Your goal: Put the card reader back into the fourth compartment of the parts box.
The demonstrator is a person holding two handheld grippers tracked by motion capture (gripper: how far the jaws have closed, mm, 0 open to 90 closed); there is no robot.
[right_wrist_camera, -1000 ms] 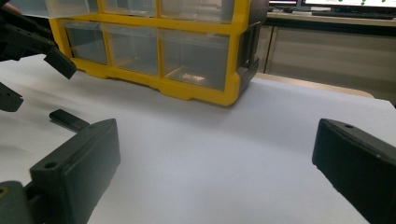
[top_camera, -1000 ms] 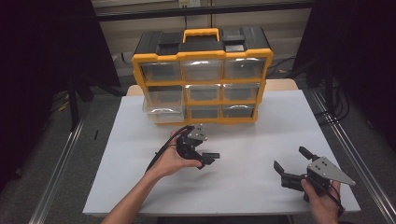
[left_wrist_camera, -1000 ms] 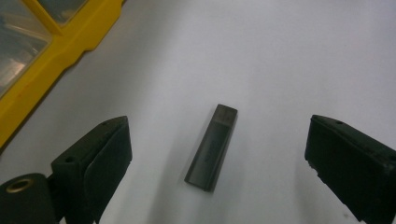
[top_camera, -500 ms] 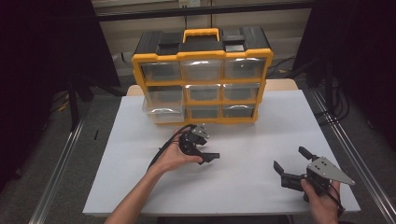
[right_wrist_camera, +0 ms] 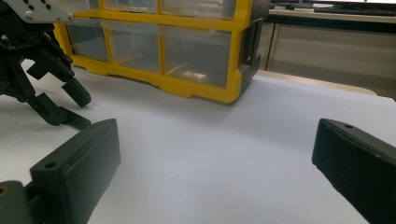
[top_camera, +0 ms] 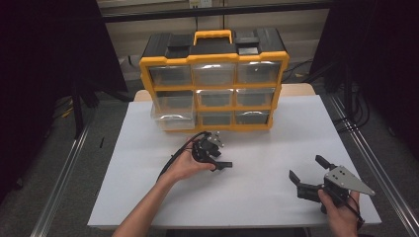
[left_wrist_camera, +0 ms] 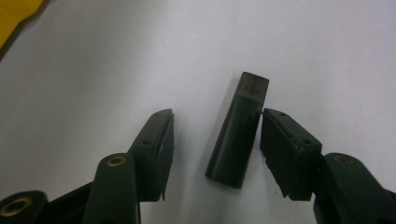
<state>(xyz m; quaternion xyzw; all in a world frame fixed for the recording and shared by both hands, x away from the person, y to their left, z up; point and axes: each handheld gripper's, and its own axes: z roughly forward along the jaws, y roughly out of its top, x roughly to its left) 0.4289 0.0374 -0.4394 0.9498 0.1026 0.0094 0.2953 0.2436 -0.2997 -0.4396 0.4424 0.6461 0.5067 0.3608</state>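
Observation:
A small black rectangular block (left_wrist_camera: 238,135) lies on the white table between the jaws of my left gripper (left_wrist_camera: 212,140). The jaws have just been closing on it: the right pad (left_wrist_camera: 280,144) touches the block's side, while the left pad (left_wrist_camera: 161,144) stands a gap away. In the high view the left gripper (top_camera: 216,159) points down at the table just in front of the drawer cabinet. My right gripper (top_camera: 305,169) rests near the front right, open and with nothing between its jaws (right_wrist_camera: 215,172).
A yellow and black drawer cabinet (top_camera: 215,79) with clear drawers stands at the back of the white table (top_camera: 276,143). Its lower-left drawer (top_camera: 173,118) sticks out a little. The left gripper (right_wrist_camera: 42,79) shows at the far left of the right gripper view.
The left gripper's jaws have drawn closer together and the hand has shifted slightly. The right gripper has not moved.

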